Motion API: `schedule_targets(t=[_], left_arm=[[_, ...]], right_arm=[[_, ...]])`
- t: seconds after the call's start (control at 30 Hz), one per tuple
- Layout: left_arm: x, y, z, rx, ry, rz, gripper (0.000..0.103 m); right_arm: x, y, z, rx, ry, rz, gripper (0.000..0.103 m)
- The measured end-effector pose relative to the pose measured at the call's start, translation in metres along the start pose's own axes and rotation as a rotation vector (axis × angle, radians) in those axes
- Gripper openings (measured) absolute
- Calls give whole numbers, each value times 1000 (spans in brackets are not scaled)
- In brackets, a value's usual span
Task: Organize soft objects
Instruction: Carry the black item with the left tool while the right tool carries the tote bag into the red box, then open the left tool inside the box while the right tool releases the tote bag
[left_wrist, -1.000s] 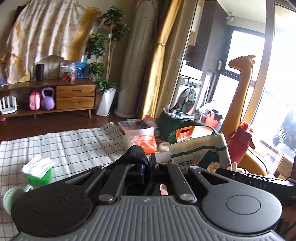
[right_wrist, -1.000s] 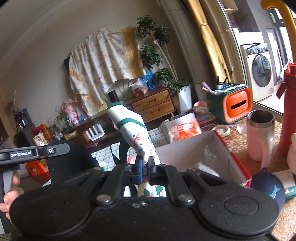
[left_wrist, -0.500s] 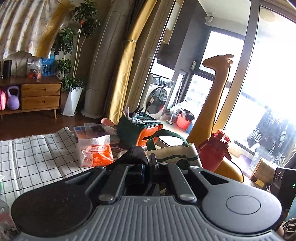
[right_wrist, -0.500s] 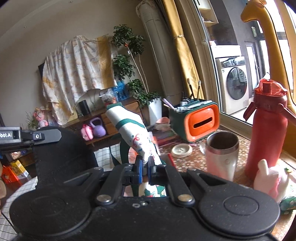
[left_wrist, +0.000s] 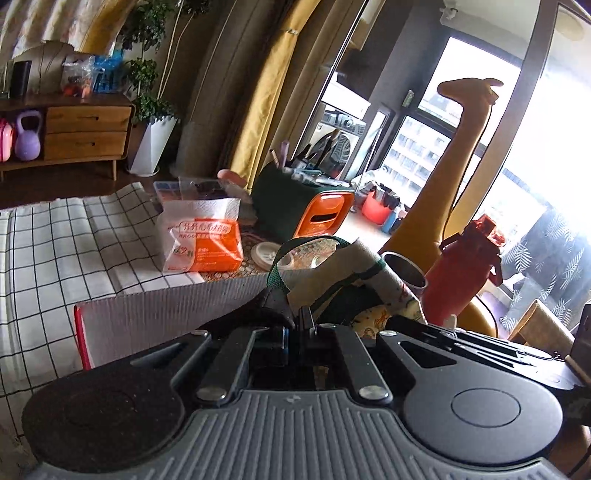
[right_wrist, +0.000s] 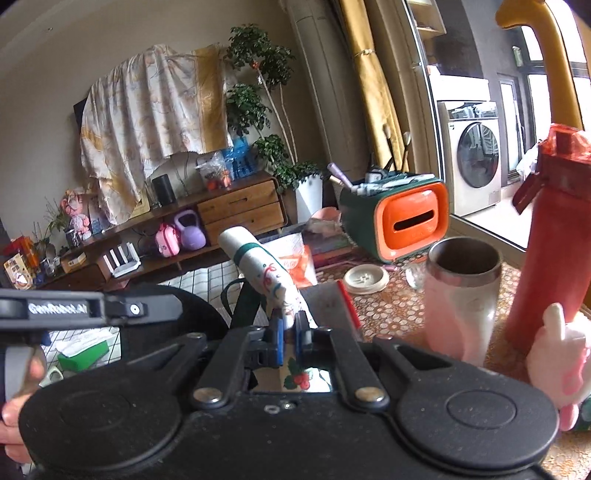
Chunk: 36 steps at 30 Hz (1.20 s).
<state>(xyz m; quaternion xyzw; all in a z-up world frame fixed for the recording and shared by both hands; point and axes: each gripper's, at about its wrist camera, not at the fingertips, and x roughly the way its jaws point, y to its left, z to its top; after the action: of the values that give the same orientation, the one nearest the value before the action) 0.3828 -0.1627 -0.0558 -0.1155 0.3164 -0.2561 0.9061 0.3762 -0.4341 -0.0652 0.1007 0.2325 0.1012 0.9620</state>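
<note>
Both claws are clamped on one tote bag (right_wrist: 258, 269): left claw (left_wrist: 295, 325) pinching its green strap, right claw (right_wrist: 288, 328) its printed cloth edge.

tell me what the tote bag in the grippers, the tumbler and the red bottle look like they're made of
Tote bag: looks like matte printed canvas with green webbing straps; it folds and droops where gripped.
Tumbler: probably stainless steel, going by its shiny metal rim and dark interior, with a pale glossy coated body.
Red bottle: likely plastic; the lid looks translucent, the body matte. Hard to be sure.

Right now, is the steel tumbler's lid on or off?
Off: the steel tumbler stands upright, its open rim and dark inside showing.
</note>
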Motion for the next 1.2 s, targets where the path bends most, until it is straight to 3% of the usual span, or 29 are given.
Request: schedule_targets(t=[0.57, 0.83, 1.2], left_arm=[[30, 31, -41, -25, 183, 48, 5], [16, 28, -45, -3, 191, 75, 5], [-12, 16, -48, 31, 168, 131, 6]], right_arm=[[45, 29, -46, -26, 151, 25, 11], [44, 33, -53, -26, 212, 57, 18], [14, 38, -47, -18, 192, 93, 39]])
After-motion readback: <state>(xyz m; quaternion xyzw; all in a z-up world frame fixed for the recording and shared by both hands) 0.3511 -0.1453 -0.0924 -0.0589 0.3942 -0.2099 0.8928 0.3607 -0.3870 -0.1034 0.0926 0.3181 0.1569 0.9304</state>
